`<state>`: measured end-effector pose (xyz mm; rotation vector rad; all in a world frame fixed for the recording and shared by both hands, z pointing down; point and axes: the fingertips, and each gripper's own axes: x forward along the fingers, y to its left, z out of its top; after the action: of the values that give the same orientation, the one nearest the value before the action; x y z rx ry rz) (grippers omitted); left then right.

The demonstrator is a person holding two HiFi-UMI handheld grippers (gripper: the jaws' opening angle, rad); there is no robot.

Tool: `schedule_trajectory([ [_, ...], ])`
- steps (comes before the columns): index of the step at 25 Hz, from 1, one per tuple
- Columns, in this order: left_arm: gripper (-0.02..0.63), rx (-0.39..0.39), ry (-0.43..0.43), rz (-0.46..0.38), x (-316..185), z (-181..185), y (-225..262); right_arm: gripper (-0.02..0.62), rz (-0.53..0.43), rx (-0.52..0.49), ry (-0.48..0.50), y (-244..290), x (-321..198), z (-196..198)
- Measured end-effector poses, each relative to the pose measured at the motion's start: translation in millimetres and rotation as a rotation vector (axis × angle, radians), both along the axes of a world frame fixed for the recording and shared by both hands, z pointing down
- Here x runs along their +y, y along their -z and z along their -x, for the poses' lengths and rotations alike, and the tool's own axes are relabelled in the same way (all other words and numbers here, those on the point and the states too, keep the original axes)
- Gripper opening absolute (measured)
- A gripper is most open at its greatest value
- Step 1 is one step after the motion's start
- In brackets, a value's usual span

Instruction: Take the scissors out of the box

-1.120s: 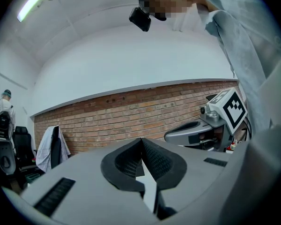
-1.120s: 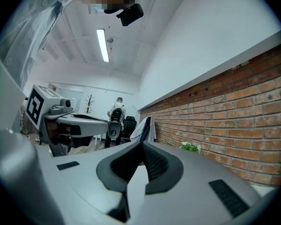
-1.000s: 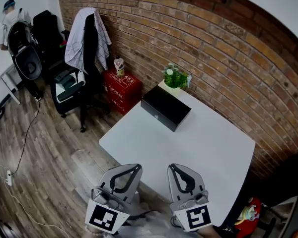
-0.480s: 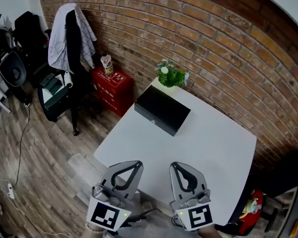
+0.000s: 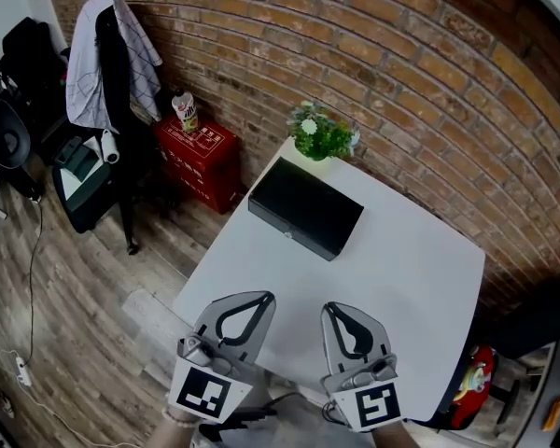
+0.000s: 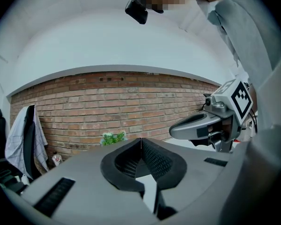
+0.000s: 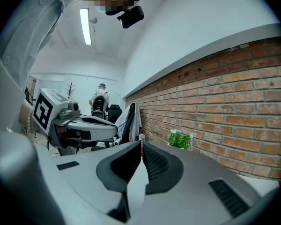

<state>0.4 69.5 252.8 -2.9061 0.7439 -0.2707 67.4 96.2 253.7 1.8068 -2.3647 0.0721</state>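
Observation:
A closed black box (image 5: 305, 209) lies on the white table (image 5: 392, 287) near its far corner, by the brick wall. No scissors show anywhere. My left gripper (image 5: 259, 299) hangs over the table's near left edge, jaws shut and empty. Beside it my right gripper (image 5: 333, 309) is over the table's near part, also shut with nothing in it. Both are well short of the box. In the left gripper view my left gripper (image 6: 141, 140) has its tips touching, and the right gripper (image 7: 141, 142) looks the same in its own view.
A small green potted plant (image 5: 322, 136) stands on the table just behind the box. Left of the table are a red cabinet (image 5: 198, 153) with a can on it, and an office chair (image 5: 103, 110) draped with cloth. Wooden floor lies below.
The head view has swung left and forward, so the box and table sit slightly lower and closer. Both grippers stay shut in about the same place.

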Motion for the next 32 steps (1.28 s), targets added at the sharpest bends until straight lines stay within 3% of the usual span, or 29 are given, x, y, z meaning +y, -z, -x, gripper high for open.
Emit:
schedule_trajectory([
  [15,0.018,-0.053,-0.082,0.114,-67.4,-10.7,-54.5,0.044,0.109,0.009,-0.1,-47.6,-59.6,-1.8],
  [27,0.021,-0.11,-0.075,0.218,-107.0,-42.6,-116.6,0.044,0.192,-0.016,-0.148,-85.8,-72.9,-24.7],
  [32,0.075,-0.163,-0.069,0.242,-117.1,-59.8,-148.9,0.044,0.225,-0.024,-0.13,-105.7,-77.5,-39.6],
])
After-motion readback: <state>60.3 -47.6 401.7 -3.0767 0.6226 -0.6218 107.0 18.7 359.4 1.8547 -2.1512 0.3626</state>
